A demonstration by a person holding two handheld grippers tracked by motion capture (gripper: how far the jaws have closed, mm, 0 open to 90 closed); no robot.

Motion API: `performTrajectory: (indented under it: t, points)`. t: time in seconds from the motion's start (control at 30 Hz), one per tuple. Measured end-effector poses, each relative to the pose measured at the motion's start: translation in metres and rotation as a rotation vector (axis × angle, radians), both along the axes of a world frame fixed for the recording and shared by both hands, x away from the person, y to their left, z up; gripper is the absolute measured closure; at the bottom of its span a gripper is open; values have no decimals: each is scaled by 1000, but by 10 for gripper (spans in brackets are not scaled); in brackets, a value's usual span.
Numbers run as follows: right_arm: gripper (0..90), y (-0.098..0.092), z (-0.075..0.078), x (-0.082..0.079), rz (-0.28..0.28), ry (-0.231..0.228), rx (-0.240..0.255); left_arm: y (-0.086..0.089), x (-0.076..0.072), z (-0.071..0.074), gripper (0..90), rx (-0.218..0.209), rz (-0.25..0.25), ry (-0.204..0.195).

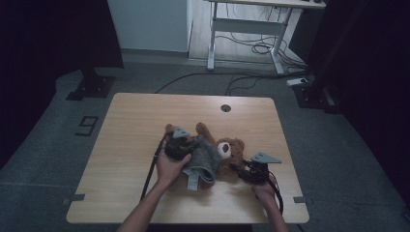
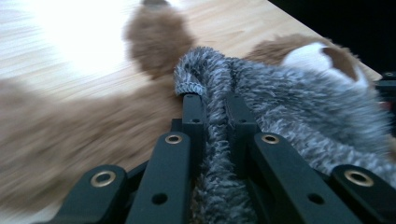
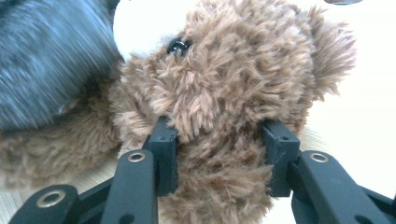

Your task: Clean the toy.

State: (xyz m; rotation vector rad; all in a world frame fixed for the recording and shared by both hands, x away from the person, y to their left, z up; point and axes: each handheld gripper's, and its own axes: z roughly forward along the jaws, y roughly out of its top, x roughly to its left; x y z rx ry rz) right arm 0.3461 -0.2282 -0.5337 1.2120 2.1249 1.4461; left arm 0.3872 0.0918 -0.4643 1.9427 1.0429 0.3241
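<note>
A brown teddy bear [image 1: 232, 149] lies on its back in the middle of the wooden table [image 1: 130, 121], head toward the right. A grey fuzzy knitted garment [image 1: 205, 160] covers its body. My left gripper [image 1: 186, 146] sits over the bear's body. In the left gripper view it [image 2: 215, 100] is shut on a bunched fold of the grey garment [image 2: 299, 107], with the bear's white muzzle [image 2: 303, 56] beyond. My right gripper [image 1: 240, 170] is at the bear's head. In the right gripper view its jaws [image 3: 219, 135] press on both sides of the furry head [image 3: 233, 70].
A round cable hole [image 1: 226, 108] is near the table's far edge. Beyond the table stands a white desk frame [image 1: 251, 24] with cables on the floor [image 1: 251, 48]. A black stand base [image 1: 92, 87] sits at the far left. Bare tabletop lies on both sides of the bear.
</note>
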Motion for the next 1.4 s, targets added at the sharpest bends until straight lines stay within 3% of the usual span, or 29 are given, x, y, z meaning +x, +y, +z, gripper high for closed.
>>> performTrajectory:
  t: [0.07,0.17,0.23,0.33,0.37,0.47,0.5,0.63,0.73,0.87,0.9,1.0,1.23,1.4]
  points:
    - [568,0,0,0,-1,1,3,15,-2,0,807,-6,23,0]
    - [568,0,0,0,-2,3,2,32,-4,-3,807,24,62,2]
    - [568,0,0,0,-3,4,6,44,-2,-10,807,58,86,29]
    - [568,0,0,0,-4,5,11,56,3,-26,806,59,109,89]
    - [568,0,0,1,-4,7,13,58,5,-35,804,64,116,110]
    - [568,0,-1,1,-4,9,16,55,6,-47,804,117,122,124]
    - [568,0,0,1,-3,11,15,55,7,-47,804,110,123,128]
    - [568,-1,-1,1,-1,12,18,56,6,-31,807,90,125,85]
    - [567,-2,-1,1,0,14,21,53,2,-10,806,0,108,37]
    - [568,-1,0,1,-4,13,20,31,-3,14,807,-26,57,-37]
    - [567,-1,0,1,-4,13,20,19,-5,24,807,-58,24,-56]
    - [567,0,0,0,-4,12,14,-7,-7,38,808,-88,-48,-70]
    - [566,0,0,0,0,12,12,-103,-15,66,807,-17,-220,-132]
    - [566,-1,0,1,4,9,12,-151,-10,62,806,70,-268,-142]
